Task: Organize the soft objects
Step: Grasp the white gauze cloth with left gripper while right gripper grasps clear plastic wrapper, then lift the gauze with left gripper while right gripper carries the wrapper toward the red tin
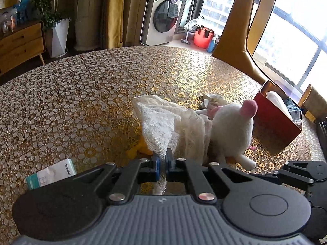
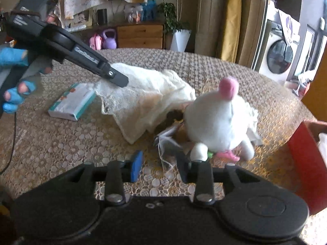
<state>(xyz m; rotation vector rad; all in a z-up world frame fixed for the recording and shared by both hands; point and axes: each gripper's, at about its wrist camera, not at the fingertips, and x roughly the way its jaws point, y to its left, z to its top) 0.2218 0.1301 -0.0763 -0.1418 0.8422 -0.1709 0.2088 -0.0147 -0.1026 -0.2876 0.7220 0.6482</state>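
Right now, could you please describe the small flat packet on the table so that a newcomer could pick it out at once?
Start at the round table with its gold pebble-patterned cloth, then find the white gauze cloth that the left gripper is pinching. Beside that cloth, on the side away from the white plush toy, lies the tissue packet. It is the only flat, straight-edged item there, white with teal trim.

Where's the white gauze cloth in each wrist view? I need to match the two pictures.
Left wrist view: the gauze cloth sits centre frame, pinched in the left gripper.
Right wrist view: the cloth lies left of centre, its corner held from the upper left.
Shared landmark: the white plush toy, just right of the cloth.
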